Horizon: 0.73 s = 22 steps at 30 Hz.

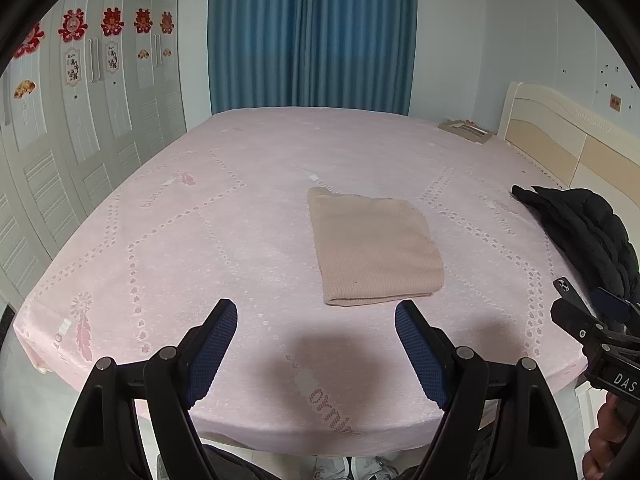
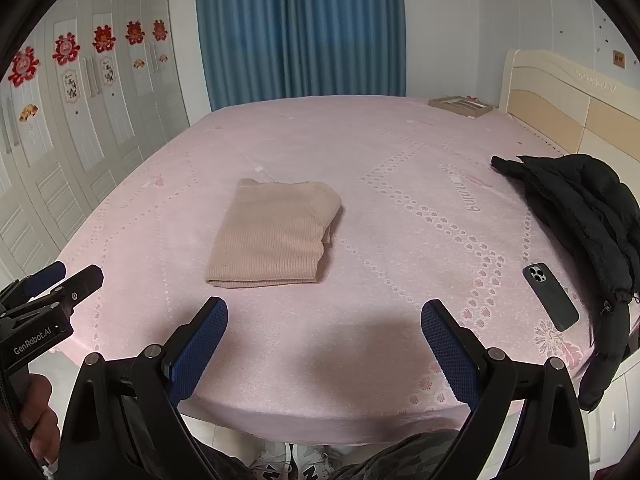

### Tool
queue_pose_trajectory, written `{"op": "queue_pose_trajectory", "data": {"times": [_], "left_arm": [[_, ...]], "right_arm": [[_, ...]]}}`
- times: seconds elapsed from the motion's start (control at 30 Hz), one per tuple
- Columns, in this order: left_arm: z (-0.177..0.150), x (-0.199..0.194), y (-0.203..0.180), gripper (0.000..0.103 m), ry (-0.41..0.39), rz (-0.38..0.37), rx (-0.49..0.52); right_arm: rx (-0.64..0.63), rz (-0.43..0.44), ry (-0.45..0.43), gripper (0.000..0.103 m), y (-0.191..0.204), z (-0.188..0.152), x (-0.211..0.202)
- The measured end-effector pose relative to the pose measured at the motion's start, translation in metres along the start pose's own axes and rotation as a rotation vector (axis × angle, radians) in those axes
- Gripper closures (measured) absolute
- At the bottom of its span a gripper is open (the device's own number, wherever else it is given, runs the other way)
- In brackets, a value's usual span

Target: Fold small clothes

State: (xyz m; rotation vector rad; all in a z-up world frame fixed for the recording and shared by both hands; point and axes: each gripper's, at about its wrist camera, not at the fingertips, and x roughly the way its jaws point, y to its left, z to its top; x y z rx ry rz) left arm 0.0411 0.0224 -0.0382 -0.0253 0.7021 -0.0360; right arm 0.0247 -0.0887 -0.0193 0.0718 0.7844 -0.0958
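The folded top point(image 1: 374, 250) is left flat on the bed point(image 1: 240, 208), at twelve o'clock from both grippers point(image 1: 316, 354) point(image 2: 324, 350), which are held wide and empty, likely because folding looks done.

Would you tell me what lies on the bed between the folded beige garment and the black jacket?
In the right wrist view, between the folded beige garment and the black jacket lies only bare pink bedsheet; a dark phone sits nearer, beside the jacket.
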Motion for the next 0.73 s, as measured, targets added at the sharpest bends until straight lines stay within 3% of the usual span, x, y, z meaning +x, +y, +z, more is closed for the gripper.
{"op": "queue_pose_trajectory", "data": {"times": [0.73], "left_arm": [[0.0014,-0.0057,0.0044,0.023,-0.012,0.001,-0.006]], "right_arm": [[0.014,0.004,-0.008,0.007,-0.0009,0.0024,-0.0029]]}}
